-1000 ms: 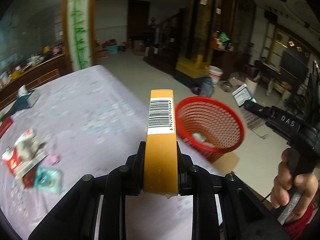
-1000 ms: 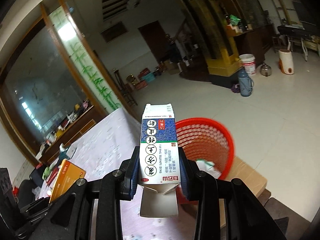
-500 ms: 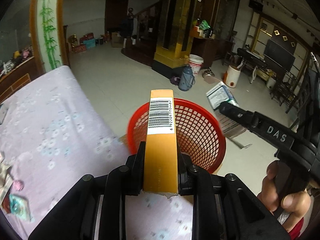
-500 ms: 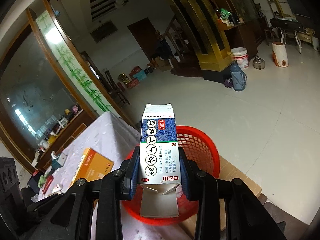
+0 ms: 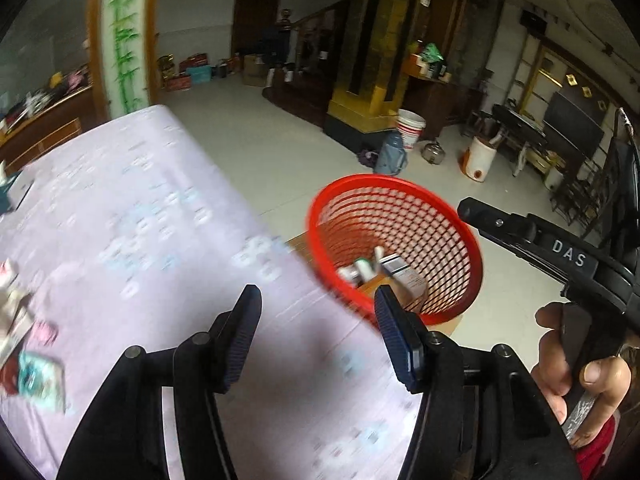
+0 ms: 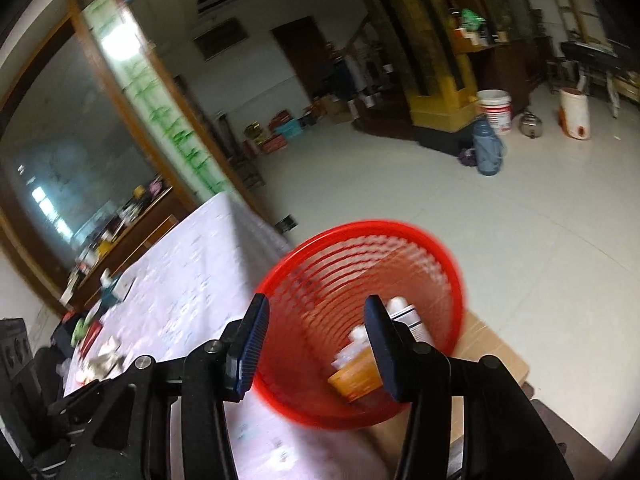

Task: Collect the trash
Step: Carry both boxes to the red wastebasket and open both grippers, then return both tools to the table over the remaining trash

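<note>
Both claws stand wide apart with nothing between their pads. The left claw (image 5: 318, 338) hangs over the near edge of the bench (image 5: 132, 240), which wears a pale lilac cloth printed with small flowers, and its right finger overlaps the rim of the red mesh wastebasket (image 5: 434, 236) in that view. The right claw (image 6: 316, 346) points straight at the same wastebasket (image 6: 400, 256), so that the basket's mouth shows between its fingers. The basket stands off the bench's edge on a flat brown cardboard box (image 6: 494, 346) that lies on the tiled floor. Inside it lie the collected pieces: an orange carton (image 6: 354, 376) low in the basket, a white and blue-green carton (image 5: 398, 270) above it, and some small white items beside them, blurred beyond telling. Trash remains on the bench at the far left of the left wrist view: a teal packet (image 5: 38, 378), a small pink scrap (image 5: 45, 332) and crumpled red and white wrappers (image 5: 10, 304) lie close together. A hand (image 5: 576, 364) with a red cuff grips the black handle of the right-hand tool at the right edge of that view. Across the floor stand a white bucket (image 6: 496, 111) and a blue flask (image 6: 488, 152).
</note>
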Motion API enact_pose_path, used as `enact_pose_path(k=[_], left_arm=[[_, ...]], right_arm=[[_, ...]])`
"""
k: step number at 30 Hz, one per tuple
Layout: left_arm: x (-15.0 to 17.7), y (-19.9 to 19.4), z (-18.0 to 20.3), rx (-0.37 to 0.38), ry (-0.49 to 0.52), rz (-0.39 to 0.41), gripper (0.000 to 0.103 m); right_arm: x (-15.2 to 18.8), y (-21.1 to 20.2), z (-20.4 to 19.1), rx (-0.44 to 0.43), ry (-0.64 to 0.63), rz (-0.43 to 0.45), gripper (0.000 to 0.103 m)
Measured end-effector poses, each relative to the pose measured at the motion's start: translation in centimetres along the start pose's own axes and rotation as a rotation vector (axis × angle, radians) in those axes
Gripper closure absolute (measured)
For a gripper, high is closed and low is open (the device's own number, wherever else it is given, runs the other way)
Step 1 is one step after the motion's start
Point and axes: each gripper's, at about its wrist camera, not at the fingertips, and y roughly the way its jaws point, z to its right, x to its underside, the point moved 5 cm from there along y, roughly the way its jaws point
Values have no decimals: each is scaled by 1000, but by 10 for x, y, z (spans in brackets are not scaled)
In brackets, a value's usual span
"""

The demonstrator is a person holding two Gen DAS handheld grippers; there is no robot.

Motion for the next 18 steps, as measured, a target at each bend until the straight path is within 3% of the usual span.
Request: enact_pose_path(k=[8,18], left_arm=[[32,-58,-67,-88,-84,36,46],[92,-129,-175,-207,-249,74,46]], right_arm=[[44,15,-85,-161,-135,-142,50],[107,34,-178,-270,-307,-296,50]])
